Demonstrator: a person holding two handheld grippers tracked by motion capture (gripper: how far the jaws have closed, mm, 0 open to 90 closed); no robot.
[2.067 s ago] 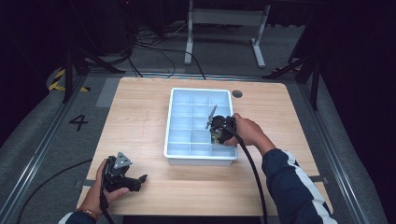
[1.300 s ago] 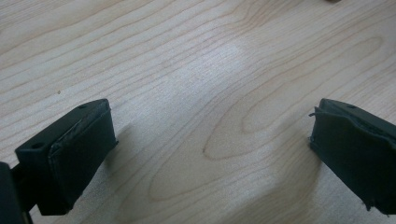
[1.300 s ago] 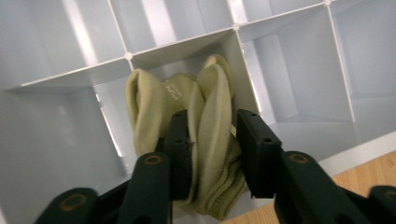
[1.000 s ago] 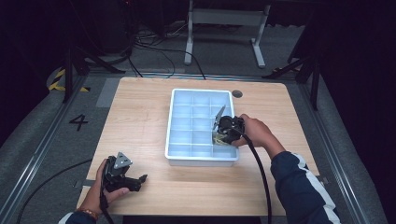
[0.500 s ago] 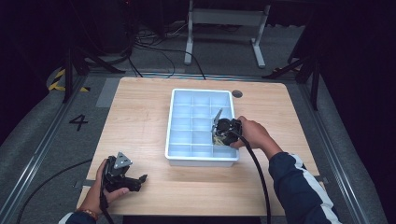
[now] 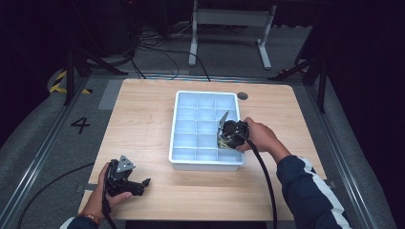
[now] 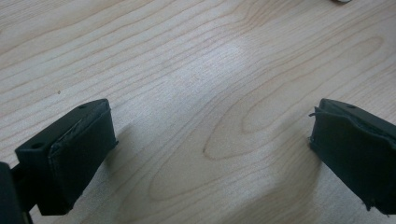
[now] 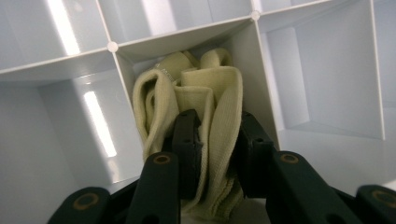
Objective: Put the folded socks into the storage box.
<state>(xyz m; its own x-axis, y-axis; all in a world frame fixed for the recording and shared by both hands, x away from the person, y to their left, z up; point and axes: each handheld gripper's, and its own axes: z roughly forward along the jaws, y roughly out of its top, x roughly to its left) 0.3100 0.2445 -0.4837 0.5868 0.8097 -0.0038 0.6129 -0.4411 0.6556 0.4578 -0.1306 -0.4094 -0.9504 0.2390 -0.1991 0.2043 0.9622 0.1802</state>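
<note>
Down at the near edge, the left gripper [image 6: 143,182] rests on the table [image 6: 143,109], jaws wide apart, holding nothing. Farther in, the right gripper [image 8: 217,140] pinches a cream cloth [image 8: 205,93] inside one compartment of the white tray [image 6: 177,125]; placement looks nearly done, release remaining. Other compartments appear bare.

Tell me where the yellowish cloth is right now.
The cloth sits bunched in a compartment along the divided tray's right side, pinched by the right gripper.
</note>
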